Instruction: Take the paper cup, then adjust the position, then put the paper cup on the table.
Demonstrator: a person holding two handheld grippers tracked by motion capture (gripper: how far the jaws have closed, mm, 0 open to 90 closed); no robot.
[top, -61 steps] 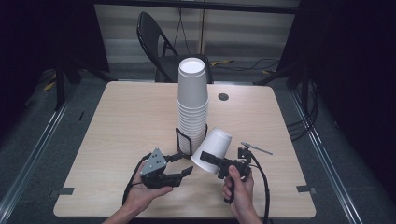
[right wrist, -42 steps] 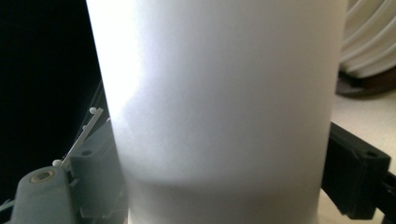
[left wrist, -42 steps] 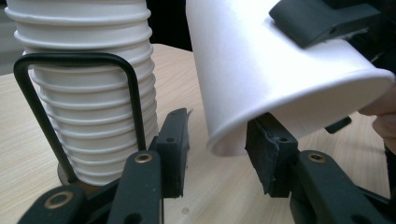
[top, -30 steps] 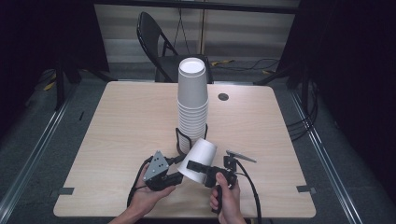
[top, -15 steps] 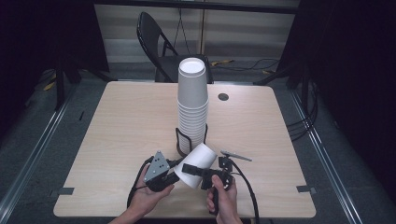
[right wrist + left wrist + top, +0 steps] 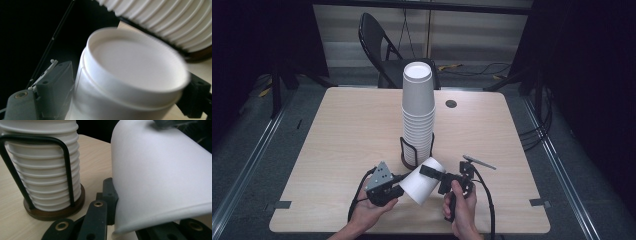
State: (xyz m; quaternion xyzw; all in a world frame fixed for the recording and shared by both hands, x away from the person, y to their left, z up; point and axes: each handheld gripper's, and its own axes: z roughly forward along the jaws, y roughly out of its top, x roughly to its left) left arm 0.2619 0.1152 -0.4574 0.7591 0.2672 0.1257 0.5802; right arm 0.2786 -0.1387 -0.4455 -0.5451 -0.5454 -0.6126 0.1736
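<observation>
At the tabletop's (image 6: 337,130) near edge, left hand-held gripper (image 6: 393,189) is clamped on the rim end of a white paper cup (image 6: 422,181) lying tilted between both tools. Right hand-held gripper (image 6: 433,173) straddles the cup's base end, jaws just closing; contact unclear. Behind them, cup stack (image 6: 418,115) stands upright in its wire holder (image 6: 407,156).

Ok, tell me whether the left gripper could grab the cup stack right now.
Probably not: the left gripper is shut on the loose cup's rim, so it is occupied, though the stack stands close with nothing between.
</observation>
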